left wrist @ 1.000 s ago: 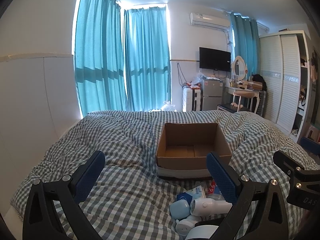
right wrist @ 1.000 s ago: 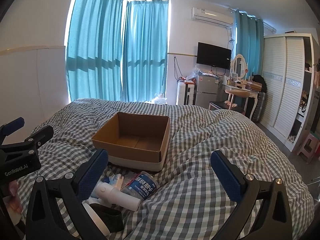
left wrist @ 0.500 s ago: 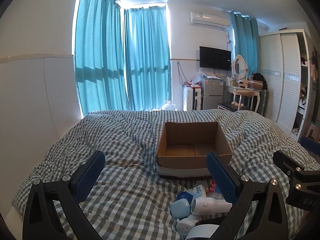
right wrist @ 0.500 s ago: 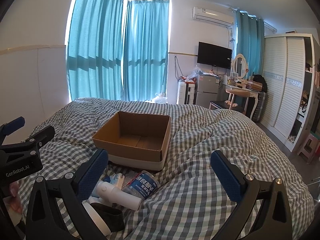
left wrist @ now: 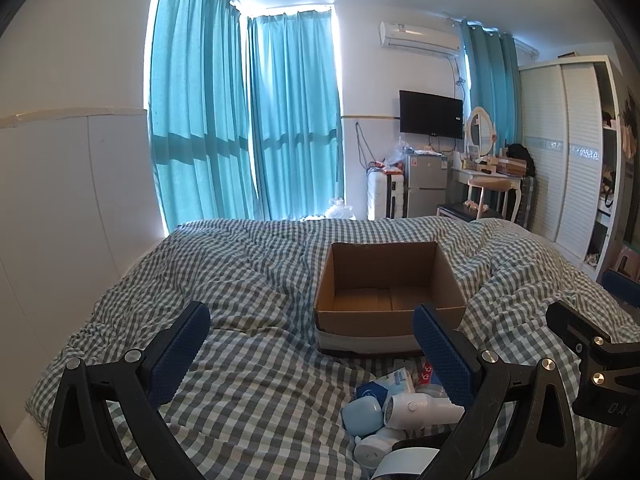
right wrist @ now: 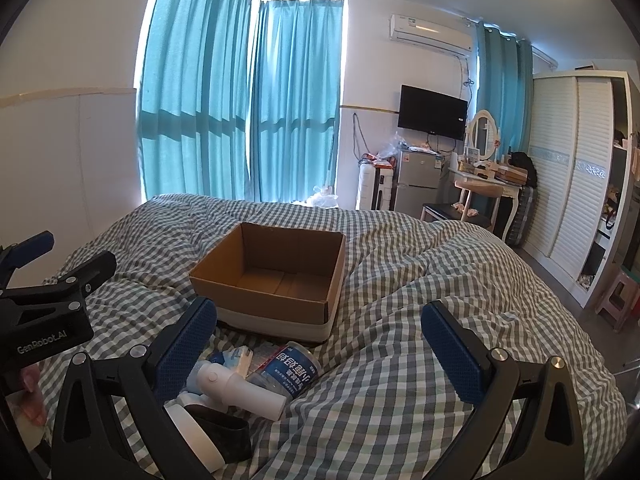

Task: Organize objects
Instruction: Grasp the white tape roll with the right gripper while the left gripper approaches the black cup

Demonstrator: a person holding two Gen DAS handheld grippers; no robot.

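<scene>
An open, empty cardboard box (left wrist: 390,312) (right wrist: 276,276) sits on the checked bed cover. In front of it lies a small pile: a white hair-dryer-like device (left wrist: 420,408) (right wrist: 236,388), a light blue cup (left wrist: 362,416), a water bottle with a blue label (right wrist: 294,370), a blue and white packet (left wrist: 394,380) and a white roll with a black band (right wrist: 216,428). My left gripper (left wrist: 312,344) is open and empty, above the bed left of the pile. My right gripper (right wrist: 320,332) is open and empty, right of the pile.
The bed (left wrist: 240,280) fills the foreground, with a white wall panel (left wrist: 72,200) on the left. Beyond it stand teal curtains (left wrist: 248,120), a small fridge (left wrist: 426,184), a dressing table with stool (left wrist: 488,188) and a white wardrobe (left wrist: 568,152) on the right.
Both views shift very slightly; the box and pile sit a touch lower or nearer. Both grippers stay open and empty.
</scene>
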